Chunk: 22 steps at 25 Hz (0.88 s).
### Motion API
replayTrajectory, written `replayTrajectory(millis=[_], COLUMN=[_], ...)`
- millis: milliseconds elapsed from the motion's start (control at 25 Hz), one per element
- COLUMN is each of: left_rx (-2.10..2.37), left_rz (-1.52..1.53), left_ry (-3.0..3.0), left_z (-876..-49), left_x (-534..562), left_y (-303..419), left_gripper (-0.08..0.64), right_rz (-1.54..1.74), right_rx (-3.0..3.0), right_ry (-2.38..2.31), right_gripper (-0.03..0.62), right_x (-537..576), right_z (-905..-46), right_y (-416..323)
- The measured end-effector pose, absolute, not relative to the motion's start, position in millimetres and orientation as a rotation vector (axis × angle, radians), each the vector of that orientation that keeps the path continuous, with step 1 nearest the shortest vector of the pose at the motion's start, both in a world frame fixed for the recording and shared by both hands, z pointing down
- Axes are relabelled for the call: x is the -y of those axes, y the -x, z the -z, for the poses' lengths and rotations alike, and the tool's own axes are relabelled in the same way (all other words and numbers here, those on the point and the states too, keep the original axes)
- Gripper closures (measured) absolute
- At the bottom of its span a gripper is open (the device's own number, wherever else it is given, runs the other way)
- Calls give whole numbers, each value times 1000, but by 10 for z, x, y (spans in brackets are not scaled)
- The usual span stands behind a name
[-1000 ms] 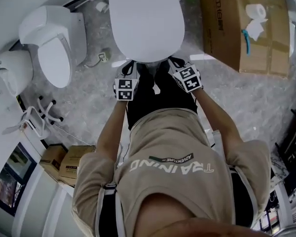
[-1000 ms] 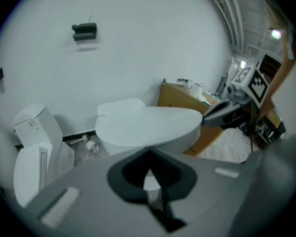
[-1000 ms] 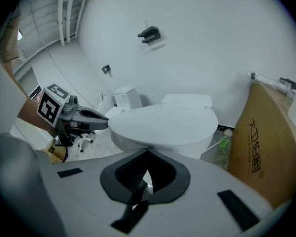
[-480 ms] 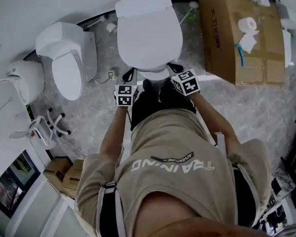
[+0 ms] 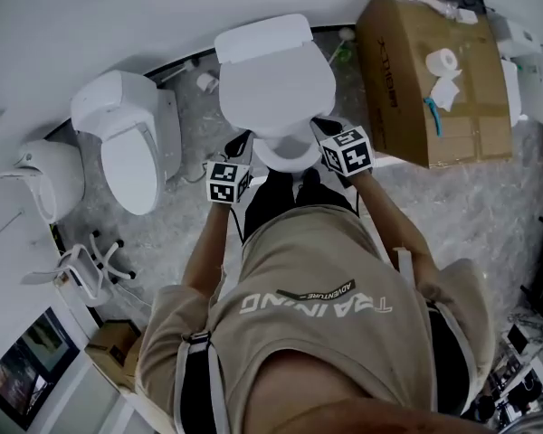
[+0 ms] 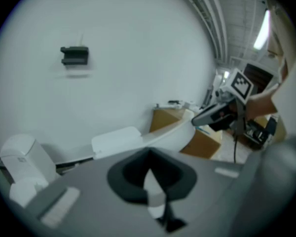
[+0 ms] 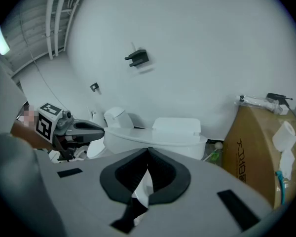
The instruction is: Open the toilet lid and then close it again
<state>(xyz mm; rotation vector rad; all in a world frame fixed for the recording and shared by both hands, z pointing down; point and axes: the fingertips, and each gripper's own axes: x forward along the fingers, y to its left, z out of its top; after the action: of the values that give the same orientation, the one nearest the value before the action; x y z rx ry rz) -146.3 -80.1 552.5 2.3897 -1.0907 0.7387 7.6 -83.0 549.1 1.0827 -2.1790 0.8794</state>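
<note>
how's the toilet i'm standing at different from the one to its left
The middle toilet has a broad, rounded lid; the left toilet has a narrower, longer one. The middle toilet's back is a low flat slab; the left toilet's is a bulkier box. The middle toilet stands straight ahead of the person, the left toilet aside. Both are white and back onto the wall.

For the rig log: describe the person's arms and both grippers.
Short tan T-shirt sleeves, forearms bare. The left gripper and right gripper each have grey jaws with a black padded notch, a dark body, and a cube of black-and-white square markers.
</note>
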Motion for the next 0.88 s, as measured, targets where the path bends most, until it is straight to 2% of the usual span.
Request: replayTrajectory(millis=[440, 880], left_rx=[853, 809], left_rz=[-638, -726], left_ry=[-2516, -2560], left_z=[-5157, -4927], left_x=[1341, 1744], left_y=[1459, 1362], left_gripper=[555, 555], right_rz=[-820, -818], right_rx=[2108, 2067], right_ry=[-1251, -1329], right_gripper=[578, 578], right_x=[1384, 1808], right_z=[-5100, -4863], right_y=[-98, -182])
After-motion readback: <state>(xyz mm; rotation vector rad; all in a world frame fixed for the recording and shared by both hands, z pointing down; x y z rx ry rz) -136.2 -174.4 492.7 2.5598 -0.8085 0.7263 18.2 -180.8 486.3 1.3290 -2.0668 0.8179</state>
